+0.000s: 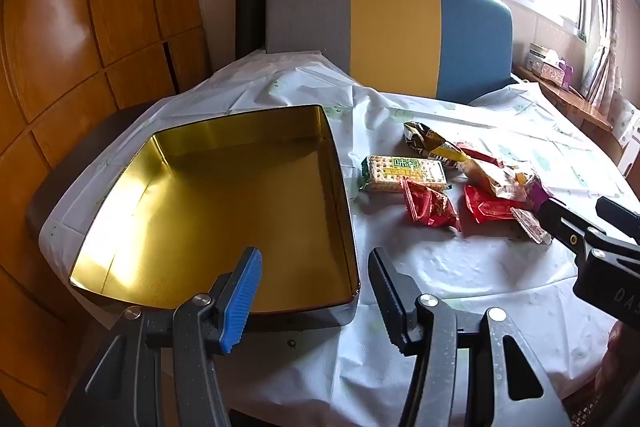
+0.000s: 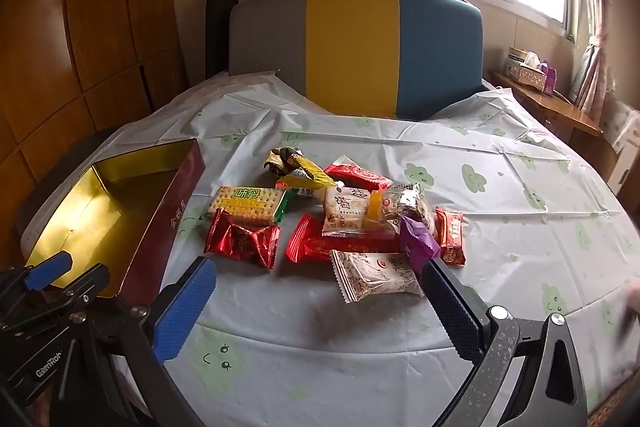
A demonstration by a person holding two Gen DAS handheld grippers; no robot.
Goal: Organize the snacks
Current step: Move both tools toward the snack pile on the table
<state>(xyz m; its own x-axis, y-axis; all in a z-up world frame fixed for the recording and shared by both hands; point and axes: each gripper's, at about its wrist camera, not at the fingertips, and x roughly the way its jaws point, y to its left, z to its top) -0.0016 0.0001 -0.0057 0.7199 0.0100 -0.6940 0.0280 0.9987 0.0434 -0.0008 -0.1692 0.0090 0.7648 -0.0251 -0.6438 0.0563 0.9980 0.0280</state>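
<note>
- My right gripper [image 2: 320, 307] stands wide open and empty, tilted down at the table.
- Just ahead of its fingertips lies a white snack packet [image 2: 374, 277], long axis running across the jaws; the rest of the snack pile [image 2: 340, 211] lies beyond it.
- My left gripper [image 1: 316, 291] is open too, holding nothing, straddling the near right corner of the empty gold tin [image 1: 224, 203].
- I judge the right hand nearer the snacks; the tin lies to its left.

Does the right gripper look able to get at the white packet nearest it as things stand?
Probably yes. The right gripper is open wide and empty, and the white packet lies on top at the near edge of the snack pile, just ahead between its fingers. Only bare tablecloth lies before it.
</note>
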